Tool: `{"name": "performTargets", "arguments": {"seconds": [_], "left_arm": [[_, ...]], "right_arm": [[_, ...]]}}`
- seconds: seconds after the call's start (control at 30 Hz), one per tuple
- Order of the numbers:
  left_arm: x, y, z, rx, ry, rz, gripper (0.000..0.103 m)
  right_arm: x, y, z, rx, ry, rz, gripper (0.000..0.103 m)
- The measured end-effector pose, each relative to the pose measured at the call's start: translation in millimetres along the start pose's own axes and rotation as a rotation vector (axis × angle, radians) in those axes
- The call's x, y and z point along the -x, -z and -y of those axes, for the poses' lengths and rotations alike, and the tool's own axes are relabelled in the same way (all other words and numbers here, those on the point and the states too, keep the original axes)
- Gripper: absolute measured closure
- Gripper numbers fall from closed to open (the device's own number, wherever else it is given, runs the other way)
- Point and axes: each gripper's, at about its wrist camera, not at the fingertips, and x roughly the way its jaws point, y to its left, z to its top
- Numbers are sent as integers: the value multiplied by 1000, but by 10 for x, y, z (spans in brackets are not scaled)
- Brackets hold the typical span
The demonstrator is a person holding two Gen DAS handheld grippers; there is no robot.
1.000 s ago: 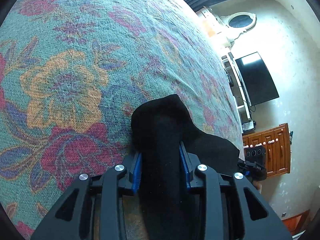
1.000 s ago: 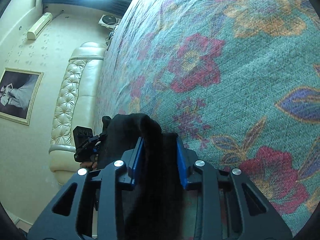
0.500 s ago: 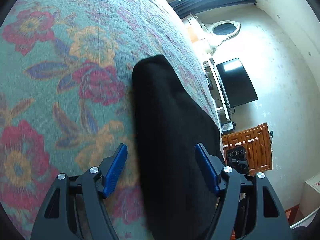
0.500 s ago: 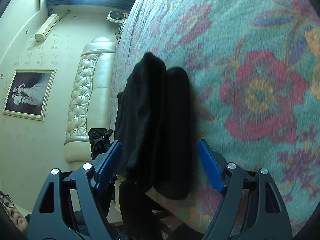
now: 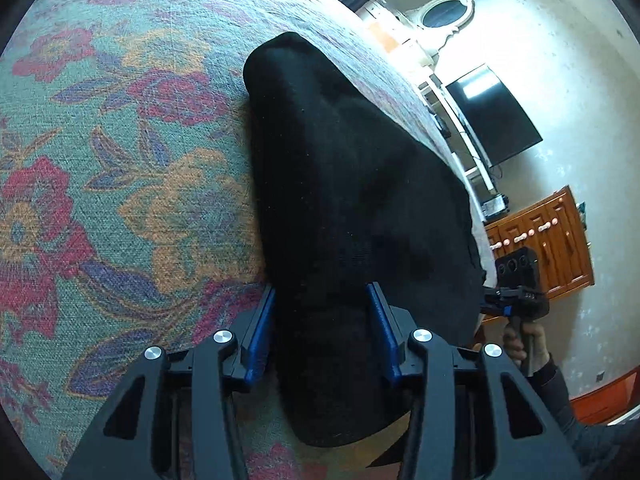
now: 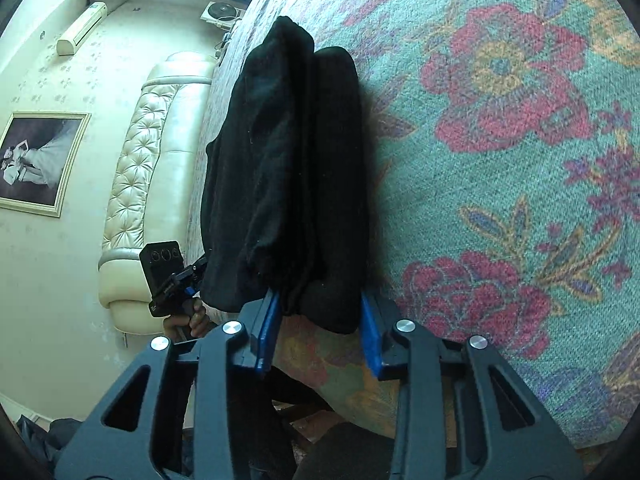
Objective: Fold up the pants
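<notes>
Jaws of both grippers are closing around folded black pants (image 5: pixel 352 208).

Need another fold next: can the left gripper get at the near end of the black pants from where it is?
Probably yes. The left gripper already straddles the near end of the black pants, its jaws closing with the cloth between them, and nothing on the floral bedspread blocks it.

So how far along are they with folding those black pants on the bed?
Well along: the black pants already lie doubled into a narrow bundle on the flowered bedspread. In hand now: the left tongs and right tongs are closing around the bundle's near end. Probably left: one more fold, though that is a guess.
</notes>
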Motion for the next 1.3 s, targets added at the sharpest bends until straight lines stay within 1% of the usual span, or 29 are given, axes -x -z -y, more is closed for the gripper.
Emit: {"name": "performTargets", "arguments": {"seconds": [0.03,0.07,0.1,0.13,0.17,0.2,0.23,0.27,0.3,0.37,0.4,0.43,0.53,0.63,0.73,0.8,0.87,0.9,0.93,0.97,1.0,1.03,1.1,1.17,1.2,1.23,1.27,1.3], "left_arm": [[-17,-20,2,-25,-14,5,58],[-17,-13,-2,-27,-12,11,58],[-2,-16,-23,-14,1,17,58],[32,-10,-41,-1,16,24,55],[72,-17,-57,13,29,36,53],[115,-37,-69,23,32,51,43],[168,-62,-87,35,33,66,28],[208,-122,-87,56,41,83,22],[255,-158,-128,91,70,102,20],[293,-233,-219,157,138,113,19],[286,-264,-252,175,150,108,18],[275,-300,-266,178,139,105,18],[183,-407,-214,128,90,83,18],[50,-491,-143,102,92,58,18],[-92,-555,-84,74,93,39,18],[-185,-591,-96,80,82,28,17],[-246,-605,-104,83,91,22,17],[-255,-614,-119,83,99,22,17],[-238,-594,-146,80,105,19,17],[-243,-591,-146,74,108,15,17],[-243,-586,-139,64,106,14,17],[-253,-587,-110,50,95,12,17],[-271,-562,-29,2,46,5,17],[-309,-529,76,-53,-15,-2,17],[-325,-515,115,-79,-53,-4,24],[-331,-511,137,-96,-96,-3,36],[-325,-513,123,-92,-108,-3,39],[-311,-520,101,-71,-98,-2,49]], "right_arm": [[-5,0,4,9,-1,2,69],[-20,-6,-18,12,-5,6,68],[-5,25,-7,22,-7,11,64],[7,34,-23,26,-14,16,56],[14,45,-50,27,-20,13,53],[39,38,-77,31,-14,12,43],[61,-5,-117,29,-16,24,29],[113,-27,-127,25,-32,43,24],[167,-54,-131,17,-53,67,18],[238,-137,-69,-14,-104,90,16],[250,-184,-21,-36,-119,96,16],[249,-230,22,-56,-134,97,16],[181,-326,109,-81,-177,77,16],[85,-444,88,-64,-186,46,16],[-1,-523,41,-42,-169,23,16],[-34,-548,8,-25,-154,11,17],[-58,-565,-22,-9,-132,0,21],[-66,-575,-23,-6,-119,-5,27],[-77,-579,-28,-6,-107,-8,37],[-110,-576,-46,-11,-93,-11,43],[-118,-579,-8,-21,-80,-14,56],[-119,-576,34,-31,-78,-17,62],[-102,-551,76,-33,-89,-11,66],[-99,-523,58,-21,-82,1,68],[-97,-511,47,-20,-81,7,68],[-96,-500,45,-19,-83,11,69],[-97,-491,44,-18,-85,16,69],[-92,-486,58,-17,-88,20,69]]}}
